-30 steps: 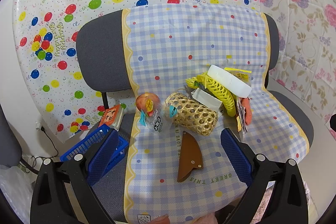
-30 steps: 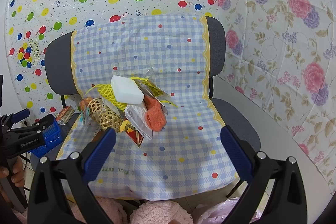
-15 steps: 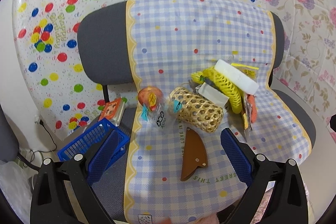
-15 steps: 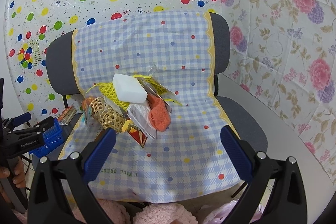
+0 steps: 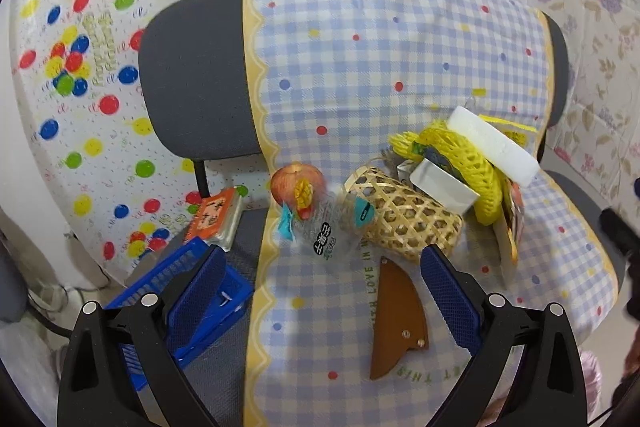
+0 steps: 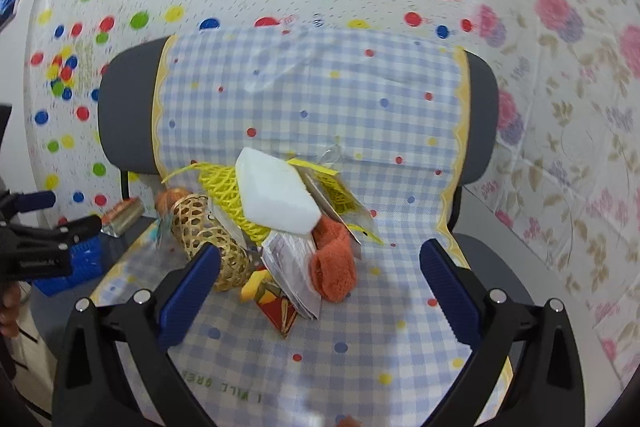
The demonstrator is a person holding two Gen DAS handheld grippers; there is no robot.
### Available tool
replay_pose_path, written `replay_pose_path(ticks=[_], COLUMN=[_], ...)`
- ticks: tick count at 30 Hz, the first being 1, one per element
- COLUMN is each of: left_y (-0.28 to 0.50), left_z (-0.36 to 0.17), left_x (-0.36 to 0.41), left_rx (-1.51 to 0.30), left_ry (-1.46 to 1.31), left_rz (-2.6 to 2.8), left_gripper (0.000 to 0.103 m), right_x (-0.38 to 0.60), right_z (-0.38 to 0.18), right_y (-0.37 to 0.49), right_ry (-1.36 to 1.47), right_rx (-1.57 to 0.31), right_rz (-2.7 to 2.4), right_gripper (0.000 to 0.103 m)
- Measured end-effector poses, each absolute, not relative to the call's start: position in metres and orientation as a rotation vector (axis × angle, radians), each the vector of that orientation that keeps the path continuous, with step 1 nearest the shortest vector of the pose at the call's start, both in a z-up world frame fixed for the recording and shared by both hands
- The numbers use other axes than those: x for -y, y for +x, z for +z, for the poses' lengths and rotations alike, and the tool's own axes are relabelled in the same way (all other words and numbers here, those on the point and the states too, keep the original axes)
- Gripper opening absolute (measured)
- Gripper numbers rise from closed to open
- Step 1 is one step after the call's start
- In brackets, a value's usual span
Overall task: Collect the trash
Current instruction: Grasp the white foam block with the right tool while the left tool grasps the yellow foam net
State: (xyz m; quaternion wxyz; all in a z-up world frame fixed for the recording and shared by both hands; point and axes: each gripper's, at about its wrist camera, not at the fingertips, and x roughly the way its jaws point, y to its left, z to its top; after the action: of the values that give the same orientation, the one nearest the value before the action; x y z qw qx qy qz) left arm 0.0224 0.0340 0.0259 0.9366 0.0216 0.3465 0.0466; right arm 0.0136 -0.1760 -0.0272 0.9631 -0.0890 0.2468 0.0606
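Balloon-print sheeting backed the chair (image 5: 192,75); over the last second both grippers, left (image 5: 320,291) and right (image 6: 320,291), jaws spread and empty, had closed on the trash pile (image 6: 280,219), nothing collected yet

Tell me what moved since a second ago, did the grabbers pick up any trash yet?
Not yet. Both grabbers moved in closer to the chair, so the pile looks bigger. The left gripper and right gripper are open and holding nothing. The woven basket, apple, brown sheath, white foam block and orange cloth lie where they were.
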Motion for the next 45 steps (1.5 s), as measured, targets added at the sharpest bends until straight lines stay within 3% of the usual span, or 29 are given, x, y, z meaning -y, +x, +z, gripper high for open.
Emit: replay_pose_path(ticks=[3,7,9,15,17,19,20,32,43,44,45], left_y=[0.042,0.06,0.067,0.083,0.085,0.085,0.086,0.064,0.11,0.116,0.124], left_z=[0.017,0.007,0.003,-0.01,-0.013,-0.014,-0.013,0.025,0.03,0.028,0.026], left_x=[-0.041,-0.045,-0.045,-0.048,-0.051,-0.051,-0.051,0.002,0.057,0.06,0.063], left_rx=[-0.738,-0.759,-0.762,-0.786,-0.793,-0.794,-0.792,-0.671,-0.697,-0.704,-0.713], left_ry=[0.004,-0.015,-0.008,-0.014,-0.02,-0.019,-0.016,0.047,-0.021,-0.023,-0.02], left_rz=[0.087,0.069,0.067,0.06,0.057,0.055,0.055,-0.101,-0.216,-0.211,-0.2], left_gripper=[0.096,0.096,0.096,0.096,0.096,0.096,0.096,0.096,0.091,0.089,0.076], right_x=[0.161,0.142,0.135,0.115,0.111,0.109,0.11,0.199,0.252,0.253,0.257], right_z=[-0.031,-0.039,-0.043,-0.054,-0.058,-0.059,-0.058,-0.014,-0.031,-0.032,-0.035], right_y=[0.029,0.053,0.063,0.082,0.086,0.089,0.09,0.005,-0.019,-0.016,-0.015], right_ry=[-0.197,-0.263,-0.3,-0.451,-0.497,-0.522,-0.521,0.014,0.154,0.157,0.148], right_rx=[-0.477,-0.471,-0.464,-0.424,-0.422,-0.42,-0.426,-0.324,-0.418,-0.424,-0.431], right_rz=[0.173,0.2,0.191,0.15,0.137,0.123,0.12,0.101,-0.019,-0.027,-0.025], right_gripper=[0.097,0.082,0.079,0.075,0.065,0.041,0.039,0.034,0.033,0.033,0.033])
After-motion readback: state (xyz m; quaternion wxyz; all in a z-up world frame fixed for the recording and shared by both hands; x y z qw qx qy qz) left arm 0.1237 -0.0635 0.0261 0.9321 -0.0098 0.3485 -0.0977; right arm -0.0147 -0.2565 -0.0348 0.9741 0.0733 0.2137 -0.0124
